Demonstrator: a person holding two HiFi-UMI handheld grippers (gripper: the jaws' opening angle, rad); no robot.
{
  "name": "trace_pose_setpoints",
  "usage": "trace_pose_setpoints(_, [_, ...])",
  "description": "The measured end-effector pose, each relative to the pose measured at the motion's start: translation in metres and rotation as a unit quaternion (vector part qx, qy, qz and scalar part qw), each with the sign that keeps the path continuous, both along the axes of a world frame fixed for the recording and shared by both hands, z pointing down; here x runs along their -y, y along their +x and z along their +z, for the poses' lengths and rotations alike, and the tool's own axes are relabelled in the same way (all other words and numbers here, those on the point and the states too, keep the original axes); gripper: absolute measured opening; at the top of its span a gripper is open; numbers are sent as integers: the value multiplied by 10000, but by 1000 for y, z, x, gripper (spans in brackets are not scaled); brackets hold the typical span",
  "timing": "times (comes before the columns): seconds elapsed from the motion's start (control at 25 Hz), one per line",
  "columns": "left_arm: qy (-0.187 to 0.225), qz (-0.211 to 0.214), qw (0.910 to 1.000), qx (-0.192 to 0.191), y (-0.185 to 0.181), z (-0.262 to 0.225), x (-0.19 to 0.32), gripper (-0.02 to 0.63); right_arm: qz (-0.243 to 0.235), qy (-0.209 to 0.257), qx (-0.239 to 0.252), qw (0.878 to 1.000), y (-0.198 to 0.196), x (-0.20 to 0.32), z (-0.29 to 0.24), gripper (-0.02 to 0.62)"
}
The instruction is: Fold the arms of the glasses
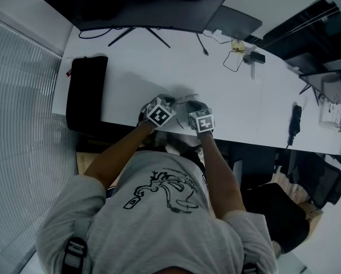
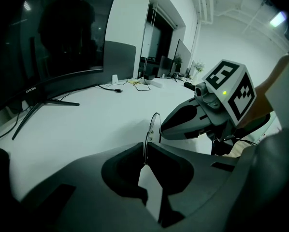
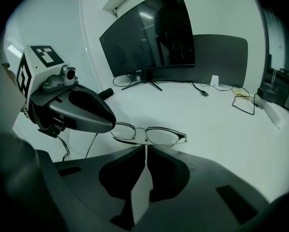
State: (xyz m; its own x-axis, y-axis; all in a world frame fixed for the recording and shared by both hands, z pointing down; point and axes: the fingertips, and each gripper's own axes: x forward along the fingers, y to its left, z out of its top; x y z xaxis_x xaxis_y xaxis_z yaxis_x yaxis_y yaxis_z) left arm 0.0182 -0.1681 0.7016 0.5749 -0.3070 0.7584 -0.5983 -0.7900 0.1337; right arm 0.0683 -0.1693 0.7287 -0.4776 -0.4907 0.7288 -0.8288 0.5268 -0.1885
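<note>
Glasses (image 3: 156,135) show at the middle of the right gripper view, over the white desk (image 3: 222,120). We see the right tool (image 3: 146,147) pinched tight on the frame just under its bridge. Our left tool (image 2: 145,151) is narrowed onto a thin wire part at the frame's left end.

Your glasses (image 3: 149,135) show a thin metal frame and clear lenses; the white table (image 3: 222,122) looks smooth, matt.
</note>
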Motion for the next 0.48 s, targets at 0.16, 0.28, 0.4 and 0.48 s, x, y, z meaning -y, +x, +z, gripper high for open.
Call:
trace_pose_setpoints(0.16, [4, -22, 10000, 11, 0, -1, -2, 43, -13, 11, 12, 10000, 0, 0, -2, 23])
trace_pose_setpoints(0.28, [5, -68, 10000, 26, -1, 0, -2, 41, -7, 27, 4, 10000, 1, -1, -1, 23])
trace_pose_setpoints(0.4, [-1, -100, 9999, 44, -2, 2, -1, 40, -51, 18, -14, 10000, 1, -5, -3, 23])
trace_pose_setpoints(0.48, [2, -97, 9999, 57, -2, 2, 0, 40, -144, -31, -62, 9999, 0, -11, 0, 23])
